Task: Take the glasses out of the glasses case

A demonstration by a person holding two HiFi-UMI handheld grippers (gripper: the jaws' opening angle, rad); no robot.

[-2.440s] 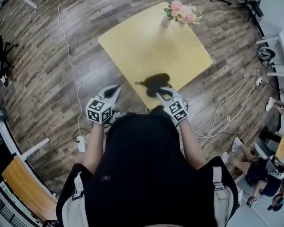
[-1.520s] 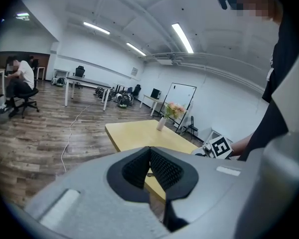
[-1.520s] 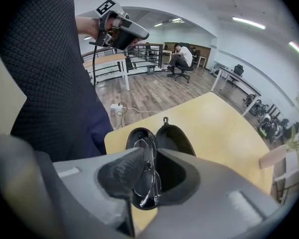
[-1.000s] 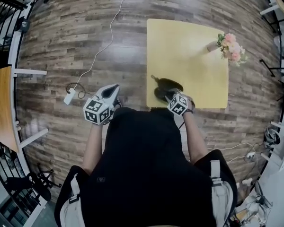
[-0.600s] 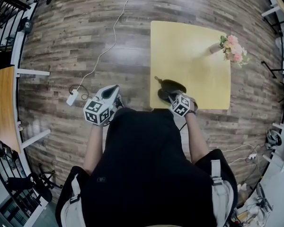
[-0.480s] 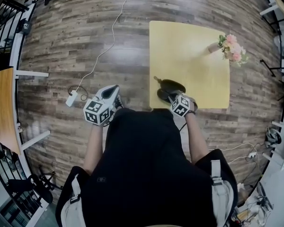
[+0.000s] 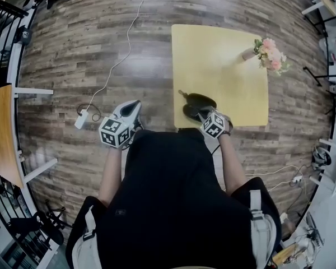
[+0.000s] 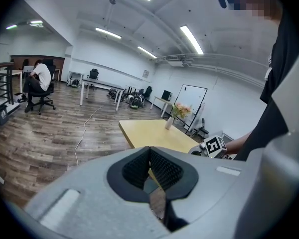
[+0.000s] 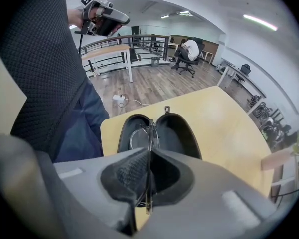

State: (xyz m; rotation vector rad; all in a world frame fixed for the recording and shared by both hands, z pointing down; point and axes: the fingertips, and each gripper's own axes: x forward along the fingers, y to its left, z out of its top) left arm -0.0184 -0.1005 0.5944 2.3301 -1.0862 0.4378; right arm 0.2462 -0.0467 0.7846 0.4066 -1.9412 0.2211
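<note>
A: How is the right gripper seen?

B: Its jaws are seen pressed together on the glasses. The thin metal frame is pinched edge-on between the dark pads, low in the middle of the right gripper view.

A: And where are the glasses found?

B: Over the glasses case, which is laid open with its two black halves spread on the yellow table. One lens is seen against the left half. Whether it touches the lining cannot be told.

A: The left gripper?

B: Its jaws are shut and nothing is held between them. In the head view it is kept left of centre, over the wooden floor and well apart from the table.

A: What is blocked from sight?

B: In the head view the case's near end is covered by the right gripper, and the table's near edge by the dark torso.

A: What else is noted?

B: A vase of pink flowers at the upper right, and a white cable run down to a power strip at the left.
</note>
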